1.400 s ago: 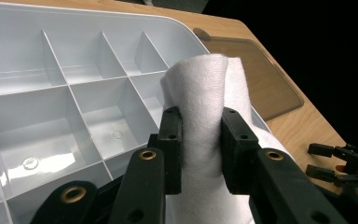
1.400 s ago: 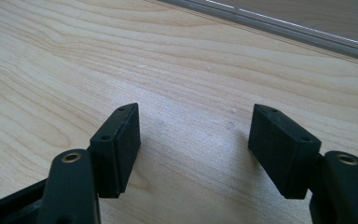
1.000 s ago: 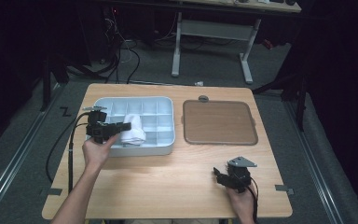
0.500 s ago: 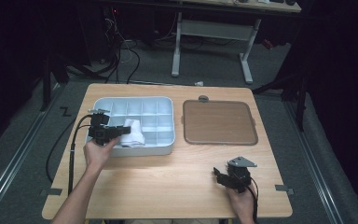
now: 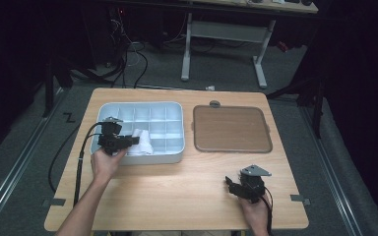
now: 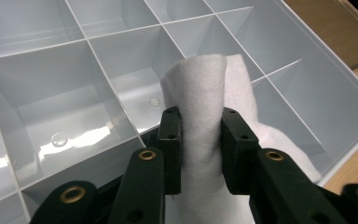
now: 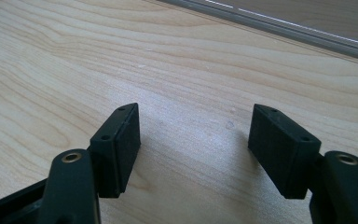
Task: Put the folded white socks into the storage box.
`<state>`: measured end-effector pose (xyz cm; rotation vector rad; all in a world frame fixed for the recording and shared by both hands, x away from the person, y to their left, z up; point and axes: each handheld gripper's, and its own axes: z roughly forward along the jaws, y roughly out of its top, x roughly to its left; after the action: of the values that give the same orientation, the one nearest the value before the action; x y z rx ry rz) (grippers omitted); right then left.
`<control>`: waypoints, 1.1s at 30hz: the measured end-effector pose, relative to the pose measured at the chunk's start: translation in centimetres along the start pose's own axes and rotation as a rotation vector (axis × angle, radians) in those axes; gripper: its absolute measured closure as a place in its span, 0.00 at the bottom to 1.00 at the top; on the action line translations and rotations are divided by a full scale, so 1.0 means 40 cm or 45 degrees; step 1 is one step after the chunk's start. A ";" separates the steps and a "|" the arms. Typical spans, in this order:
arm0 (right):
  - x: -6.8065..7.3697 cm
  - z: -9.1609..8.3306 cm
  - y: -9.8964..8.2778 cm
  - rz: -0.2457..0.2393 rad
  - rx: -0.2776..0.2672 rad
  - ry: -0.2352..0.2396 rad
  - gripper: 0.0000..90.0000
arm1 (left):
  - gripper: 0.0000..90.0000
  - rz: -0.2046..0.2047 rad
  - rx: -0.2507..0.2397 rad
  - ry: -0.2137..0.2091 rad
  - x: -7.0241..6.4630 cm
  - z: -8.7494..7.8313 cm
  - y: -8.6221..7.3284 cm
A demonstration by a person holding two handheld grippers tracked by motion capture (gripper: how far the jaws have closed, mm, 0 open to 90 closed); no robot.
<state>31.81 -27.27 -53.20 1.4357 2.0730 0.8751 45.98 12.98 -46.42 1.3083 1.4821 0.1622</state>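
Caught mid-wipe: left gripper [image 6: 199, 140] clamped on white cloth [image 6: 205, 93] inside the divided tray [image 5: 177, 156], right gripper [image 7: 205, 149] parked apart on the table [image 5: 177, 196]; next, probably drag cloth across compartment floors

tables: 1 [image 5: 177, 187] | compartment trays: 1, light blue, near the table's far-left corner [image 5: 174, 147] | white cloths: 1, in the tray [image 5: 142, 145] | brown flat trays: 1, toward the table's far-right corner [image 5: 231, 129] | grippers: 2, left gripper [image 5: 133, 140] and right gripper [image 5: 230, 184] | small grey knobs: 1, at the far edge [image 5: 215, 103]
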 end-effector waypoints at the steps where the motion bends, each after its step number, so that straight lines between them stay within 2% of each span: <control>1: 0.000 0.000 0.000 0.000 0.000 0.000 0.38 | 0.81 0.009 0.002 0.003 -0.001 0.001 -0.002; 8: 0.000 0.000 0.000 0.000 0.000 0.000 0.38 | 0.81 0.086 0.022 0.036 -0.005 0.011 -0.018; 16: 0.000 0.000 0.000 -0.003 -0.001 0.000 0.38 | 0.81 0.140 0.046 0.062 -0.007 0.021 -0.034; 19: 0.000 0.000 0.000 -0.003 -0.001 0.000 0.38 | 0.81 0.184 0.058 0.076 -0.009 0.025 -0.042; 33: 0.000 0.000 0.000 -0.003 -0.001 0.000 0.38 | 0.82 0.205 0.104 0.095 -0.003 0.035 -0.059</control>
<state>31.81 -27.28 -53.20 1.4326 2.0736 0.8747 45.58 11.25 -48.50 1.5025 1.4585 0.2601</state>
